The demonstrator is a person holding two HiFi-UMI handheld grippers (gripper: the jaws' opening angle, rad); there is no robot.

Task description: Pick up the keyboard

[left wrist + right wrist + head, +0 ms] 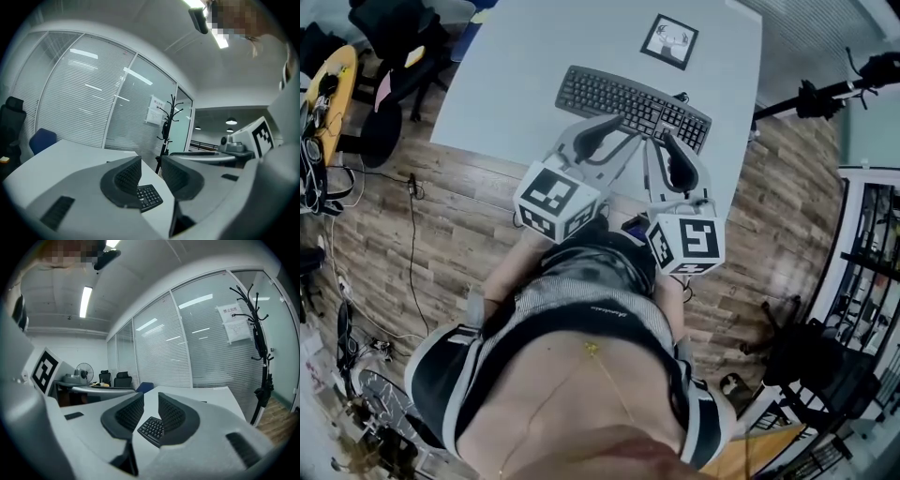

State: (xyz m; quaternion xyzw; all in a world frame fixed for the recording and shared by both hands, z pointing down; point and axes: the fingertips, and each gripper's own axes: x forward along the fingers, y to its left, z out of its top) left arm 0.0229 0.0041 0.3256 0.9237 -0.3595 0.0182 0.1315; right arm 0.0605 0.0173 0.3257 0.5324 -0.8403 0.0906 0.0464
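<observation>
A black keyboard [633, 103] lies slantwise on the white table [516, 66], near its right front corner. My left gripper [622, 122] hovers at the keyboard's near edge, jaws drawn together with nothing between them. My right gripper [665, 141] is beside it, over the keyboard's right end, jaws also close together and empty. In the left gripper view the keyboard's number pad [149, 196] shows just beyond and below the jaws. In the right gripper view a corner of the keyboard [151, 426] peeks out under the jaws. Neither gripper touches it.
A square marker card [669, 41] lies on the table behind the keyboard. Office chairs [394, 37] stand at the table's far left. A black stand arm [825, 94] reaches in from the right. A coat rack [260, 348] stands by the glass wall.
</observation>
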